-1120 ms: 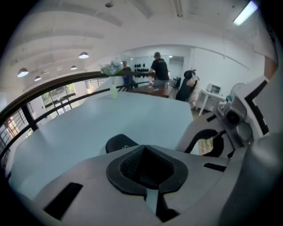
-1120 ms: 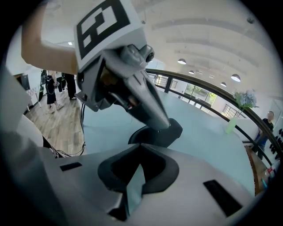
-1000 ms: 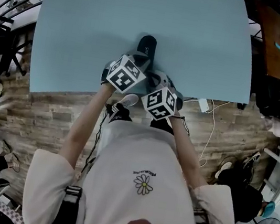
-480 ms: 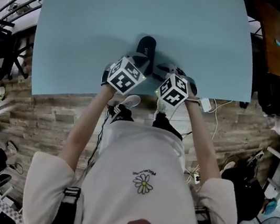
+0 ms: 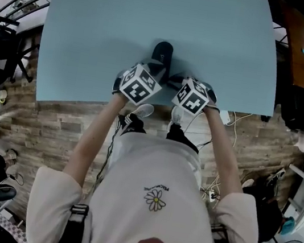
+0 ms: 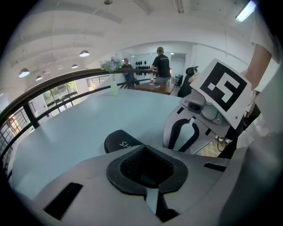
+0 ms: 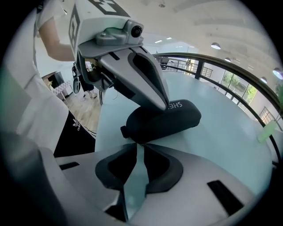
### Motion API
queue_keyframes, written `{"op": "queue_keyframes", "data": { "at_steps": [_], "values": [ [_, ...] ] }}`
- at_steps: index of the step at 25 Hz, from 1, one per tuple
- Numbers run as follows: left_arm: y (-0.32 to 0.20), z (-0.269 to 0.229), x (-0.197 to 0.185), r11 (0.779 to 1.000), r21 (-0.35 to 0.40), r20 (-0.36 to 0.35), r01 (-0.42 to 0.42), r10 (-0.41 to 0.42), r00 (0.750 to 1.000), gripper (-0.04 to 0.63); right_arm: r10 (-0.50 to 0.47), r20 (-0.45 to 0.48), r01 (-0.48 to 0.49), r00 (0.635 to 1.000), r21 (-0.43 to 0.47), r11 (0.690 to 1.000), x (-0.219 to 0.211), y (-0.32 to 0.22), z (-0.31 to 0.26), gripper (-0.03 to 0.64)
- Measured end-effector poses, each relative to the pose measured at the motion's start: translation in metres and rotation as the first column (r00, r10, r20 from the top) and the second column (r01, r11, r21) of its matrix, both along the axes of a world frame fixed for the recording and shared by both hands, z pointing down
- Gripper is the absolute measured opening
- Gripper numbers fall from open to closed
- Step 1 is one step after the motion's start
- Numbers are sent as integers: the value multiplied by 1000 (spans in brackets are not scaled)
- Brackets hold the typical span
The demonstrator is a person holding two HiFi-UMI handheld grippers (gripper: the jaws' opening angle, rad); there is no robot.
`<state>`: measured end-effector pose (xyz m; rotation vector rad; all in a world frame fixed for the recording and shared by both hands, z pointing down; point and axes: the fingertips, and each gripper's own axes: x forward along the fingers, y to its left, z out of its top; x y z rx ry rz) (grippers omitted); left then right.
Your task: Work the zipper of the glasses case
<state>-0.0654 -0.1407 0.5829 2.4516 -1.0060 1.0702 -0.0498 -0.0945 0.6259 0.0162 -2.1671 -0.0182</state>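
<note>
Black glasses case (image 5: 162, 50) lies near the worktop's (image 5: 93, 22) front edge, with bare blue surface open beyond and to either side. The left gripper (image 7: 163, 102), fingers together, rests its tip on the case's top. The right gripper (image 7: 137, 149), fingers narrow and closing on nothing, sits just off its end. The zipper is hard to make out. A pale green vase (image 6: 114, 88) stands at the far edge.

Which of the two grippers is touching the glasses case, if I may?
The left gripper: its shut fingers sit on the case; the right gripper, closing on nothing, hangs short of it.
</note>
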Motion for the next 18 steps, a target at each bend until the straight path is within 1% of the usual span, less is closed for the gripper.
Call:
{"op": "queue_keyframes", "data": {
  "at_steps": [2, 7, 11, 13, 15, 18],
  "values": [
    [0, 0, -1, 1000, 3, -4, 2, -2, 1000, 14, 10, 11, -10, 1000, 1, 1000, 0, -2, -3, 30],
    [-1, 0, 0, 1000, 5, -8, 5, -5, 1000, 12, 4, 6, -4, 1000, 1, 1000, -1, -4, 1, 29],
    [-1, 0, 0, 1000, 2, -12, 7, -7, 1000, 12, -61, -47, 65, 997, 83, 994, -1, -3, 10, 29],
    [-1, 0, 0, 1000, -1, -16, 9, -9, 1000, 13, -66, -52, 71, 997, 105, 992, -2, -3, 10, 34],
    [-1, 0, -1, 1000, 2, -14, 10, -10, 1000, 13, -34, -27, 36, 999, 104, 994, -3, -3, 10, 34],
    [0, 0, -1, 1000, 8, -10, 7, -7, 1000, 13, 71, 30, -72, 997, 70, 995, -2, -2, 9, 12]
  ]
}}
